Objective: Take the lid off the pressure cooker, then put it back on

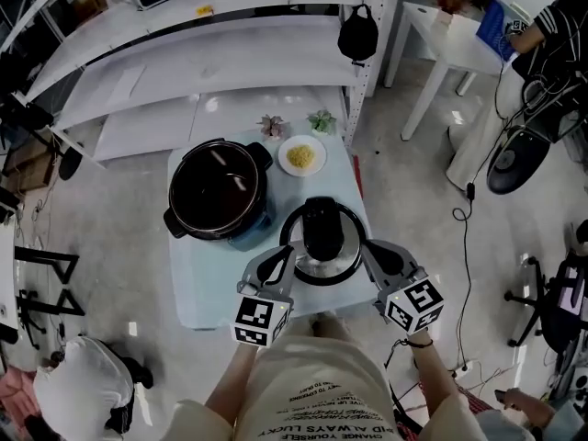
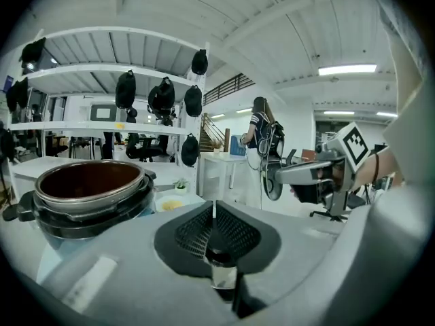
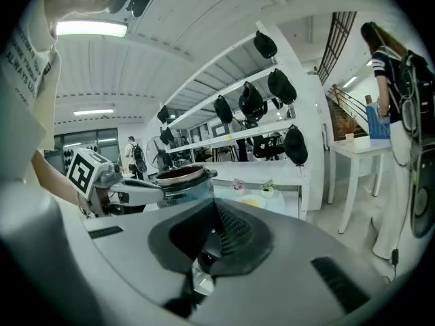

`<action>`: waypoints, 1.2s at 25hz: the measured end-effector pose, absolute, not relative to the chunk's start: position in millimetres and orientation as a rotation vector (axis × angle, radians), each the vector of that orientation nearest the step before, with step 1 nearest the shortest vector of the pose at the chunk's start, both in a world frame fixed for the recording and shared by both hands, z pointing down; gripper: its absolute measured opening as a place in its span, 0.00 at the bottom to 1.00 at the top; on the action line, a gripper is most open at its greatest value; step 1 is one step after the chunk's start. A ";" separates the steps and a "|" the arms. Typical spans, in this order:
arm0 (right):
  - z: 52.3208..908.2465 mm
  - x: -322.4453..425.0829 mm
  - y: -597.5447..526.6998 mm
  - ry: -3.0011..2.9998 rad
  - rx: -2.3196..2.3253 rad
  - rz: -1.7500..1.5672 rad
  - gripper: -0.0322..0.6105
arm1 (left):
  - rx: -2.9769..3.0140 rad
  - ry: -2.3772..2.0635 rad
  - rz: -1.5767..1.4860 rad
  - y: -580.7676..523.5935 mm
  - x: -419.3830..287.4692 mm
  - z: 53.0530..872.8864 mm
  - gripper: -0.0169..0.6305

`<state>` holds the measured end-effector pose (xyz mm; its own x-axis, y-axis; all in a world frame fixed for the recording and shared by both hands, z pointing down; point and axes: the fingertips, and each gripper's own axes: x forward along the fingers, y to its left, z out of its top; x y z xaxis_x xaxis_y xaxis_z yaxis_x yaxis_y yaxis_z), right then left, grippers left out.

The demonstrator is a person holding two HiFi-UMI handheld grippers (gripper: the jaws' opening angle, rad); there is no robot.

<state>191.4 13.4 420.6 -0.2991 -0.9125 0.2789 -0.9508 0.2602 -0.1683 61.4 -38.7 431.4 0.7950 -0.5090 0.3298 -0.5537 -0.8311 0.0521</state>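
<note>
The open pressure cooker pot [image 1: 218, 189] stands on the left half of a small pale blue table [image 1: 197, 283]. Its round lid [image 1: 320, 242], silver-rimmed with a black handle, hangs level to the pot's right, near the table's front edge. My left gripper [image 1: 292, 257] is shut on the lid's left rim and my right gripper [image 1: 364, 254] is shut on its right rim. In the left gripper view the jaws [image 2: 213, 212] meet over a shiny strip of rim [image 2: 223, 275], with the pot [image 2: 88, 189] at left. The right gripper view shows the same grip [image 3: 216, 212] on the rim [image 3: 202, 277].
A small plate of yellow food [image 1: 301, 156] and two little potted plants [image 1: 272, 125] [image 1: 322, 120] sit at the table's far edge. White shelving [image 1: 184, 72] with a hanging black bag [image 1: 357, 33] stands behind. A white table [image 1: 450, 44] and office chairs are at right.
</note>
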 end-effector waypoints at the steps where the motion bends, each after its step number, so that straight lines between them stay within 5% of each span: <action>1: 416.3 192.6 14.3 -2.391 1.800 0.451 0.06 | 2.841 -0.846 0.448 -39.8 59.6 428.0 0.07; 20: 363.5 208.3 13.6 -2.519 1.867 0.209 0.06 | 2.989 -0.756 0.386 -47.1 58.1 387.2 0.08; 21: 363.6 207.8 12.6 -2.547 1.821 0.208 0.06 | 2.992 -0.729 0.398 -45.3 61.0 386.9 0.10; 22: 363.1 207.9 12.0 -2.573 1.781 0.209 0.07 | 2.987 -0.709 0.400 -43.5 63.8 385.5 0.25; 23: 362.2 208.5 11.4 -2.597 1.746 0.212 0.14 | 2.980 -0.698 0.397 -41.7 66.3 383.2 0.37; 25: 359.8 210.7 8.4 -2.640 1.681 0.210 0.35 | 2.993 -0.700 0.404 -40.6 70.8 378.6 0.42; 30: 367.4 214.2 -1.4 -2.689 1.492 0.196 0.53 | 3.042 -0.665 0.536 -40.2 83.1 386.0 0.50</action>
